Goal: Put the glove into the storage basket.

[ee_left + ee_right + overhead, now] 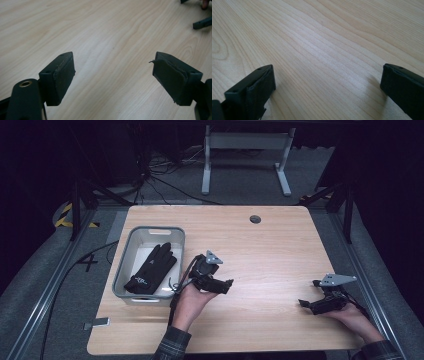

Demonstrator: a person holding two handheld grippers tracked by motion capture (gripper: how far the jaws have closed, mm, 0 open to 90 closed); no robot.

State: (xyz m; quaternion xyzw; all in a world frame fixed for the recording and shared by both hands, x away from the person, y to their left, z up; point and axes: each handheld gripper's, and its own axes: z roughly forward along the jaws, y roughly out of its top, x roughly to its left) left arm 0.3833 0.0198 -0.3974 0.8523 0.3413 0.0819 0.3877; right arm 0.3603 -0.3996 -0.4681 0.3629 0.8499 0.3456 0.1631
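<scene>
A black glove [151,269] lies inside a grey plastic bin [131,240] at the left of the wooden table [260,245]. Just right of the bin, a hand holds my left gripper [229,285] low over the table, pointing right. In the left gripper view its jaws [113,75] stand open with only bare wood between them. My right gripper [308,293] rests near the table's right front, pointing left. Its jaws [327,85] are wide open over bare wood. A jaw tip of the right gripper [202,23] shows far off in the left gripper view.
A round cable hole [255,219] sits near the table's far edge. Beyond the table stand a white frame [245,150] and loose cables on the floor. Bare wood lies between the two grippers.
</scene>
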